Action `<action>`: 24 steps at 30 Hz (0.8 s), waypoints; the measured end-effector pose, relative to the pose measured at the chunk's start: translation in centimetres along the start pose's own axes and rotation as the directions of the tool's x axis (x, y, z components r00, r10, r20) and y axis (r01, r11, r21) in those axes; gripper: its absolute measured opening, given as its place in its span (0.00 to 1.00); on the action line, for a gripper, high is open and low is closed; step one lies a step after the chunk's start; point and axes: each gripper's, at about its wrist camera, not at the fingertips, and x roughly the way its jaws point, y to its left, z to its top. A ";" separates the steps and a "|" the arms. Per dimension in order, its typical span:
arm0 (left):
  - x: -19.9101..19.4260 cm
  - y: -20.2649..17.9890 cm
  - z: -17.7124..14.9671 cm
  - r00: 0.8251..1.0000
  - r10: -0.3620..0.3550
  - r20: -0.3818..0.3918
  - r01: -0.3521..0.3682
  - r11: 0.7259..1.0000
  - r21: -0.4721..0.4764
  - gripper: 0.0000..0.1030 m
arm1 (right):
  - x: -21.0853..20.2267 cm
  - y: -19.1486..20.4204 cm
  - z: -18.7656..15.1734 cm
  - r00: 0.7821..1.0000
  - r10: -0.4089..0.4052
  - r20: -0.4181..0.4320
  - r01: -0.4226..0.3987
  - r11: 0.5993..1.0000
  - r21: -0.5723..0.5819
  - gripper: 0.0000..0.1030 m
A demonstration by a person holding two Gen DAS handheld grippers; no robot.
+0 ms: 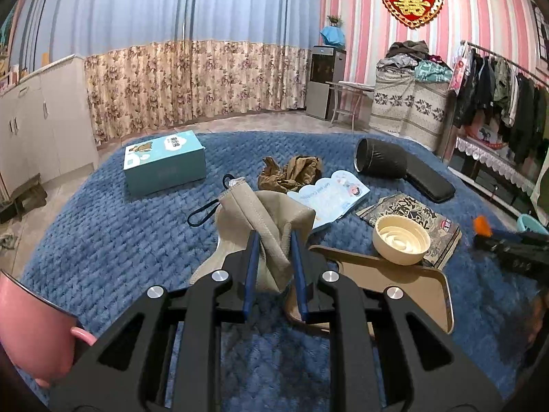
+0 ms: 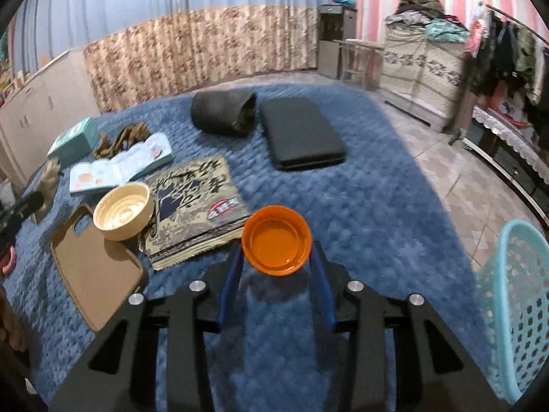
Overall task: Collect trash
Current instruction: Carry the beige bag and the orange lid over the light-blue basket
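My left gripper (image 1: 274,240) is shut on a beige cloth pouch (image 1: 260,213) with a black drawstring, bunched between the blue pads above the blue blanket (image 1: 103,240). In the right wrist view, my right gripper (image 2: 276,254) is shut on a round orange lid (image 2: 276,237), its fingers touching both sides of the rim. The lid faces up and casts a shadow on the blanket below. The right gripper also shows at the right edge of the left wrist view, with the orange lid (image 1: 482,223) at its tip.
On the blanket lie a cream bowl (image 2: 123,211), a brown board (image 2: 92,274), a printed magazine (image 2: 195,202), an open booklet (image 2: 120,168), crumpled brown cloth (image 1: 291,171), a teal box (image 1: 164,161) and a black case (image 2: 302,134). A light-blue basket (image 2: 518,309) stands right; a pink mug (image 1: 34,329) left.
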 end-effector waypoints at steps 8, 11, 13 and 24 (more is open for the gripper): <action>-2.9 -3.2 1.5 0.997 -0.051 0.057 0.047 0.996 0.074 0.16 | -6.6 -4.4 0.2 0.990 -0.094 0.106 0.085 0.993 0.085 0.39; -4.1 -5.0 2.7 0.989 -0.117 0.087 0.108 0.990 0.093 0.16 | -8.6 -6.3 0.1 0.980 -0.142 0.136 0.126 0.985 0.119 0.39; -4.9 -6.7 3.5 0.980 -0.171 0.104 0.160 0.982 0.103 0.16 | -9.8 -7.5 -0.1 0.973 -0.176 0.148 0.156 0.978 0.136 0.39; -5.1 -16.4 4.7 0.925 -0.364 0.113 0.339 0.921 0.191 0.16 | -14.7 -17.0 -2.5 0.920 -0.357 0.158 0.300 0.905 0.303 0.39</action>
